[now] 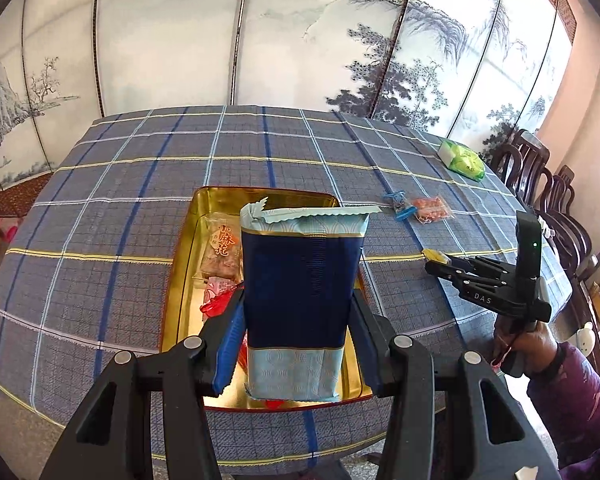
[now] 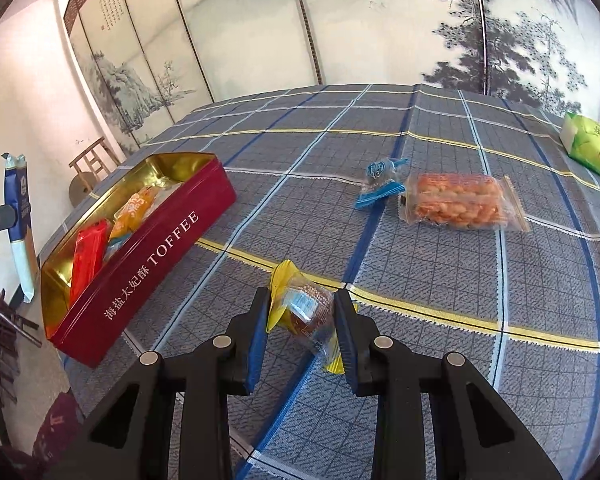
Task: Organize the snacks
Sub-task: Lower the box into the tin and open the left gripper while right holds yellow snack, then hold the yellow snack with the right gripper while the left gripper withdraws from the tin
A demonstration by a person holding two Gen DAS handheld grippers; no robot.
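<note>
My left gripper (image 1: 298,300) is shut on a tall dark blue snack packet (image 1: 300,272) with pale blue ends, held upright over the open gold-lined tin (image 1: 260,191). The tin (image 2: 160,240) is red outside, lettered TOFFEE, and holds several wrapped snacks. My right gripper (image 2: 302,312) is shut on a small yellow-and-clear wrapped snack (image 2: 288,292), low over the checked cloth to the right of the tin. In the left wrist view the right gripper (image 1: 436,264) points toward the tin with the yellow snack (image 1: 436,256) at its tips. The blue packet (image 2: 20,208) also shows at the far left of the right wrist view.
A blue-wrapped candy (image 2: 380,180) and a clear pack of orange snacks (image 2: 456,200) lie together on the checked cloth beyond the right gripper. A green pack (image 2: 592,144) sits near the far right edge. Dark wooden chairs (image 1: 540,176) line the table's right side. A painted screen stands behind.
</note>
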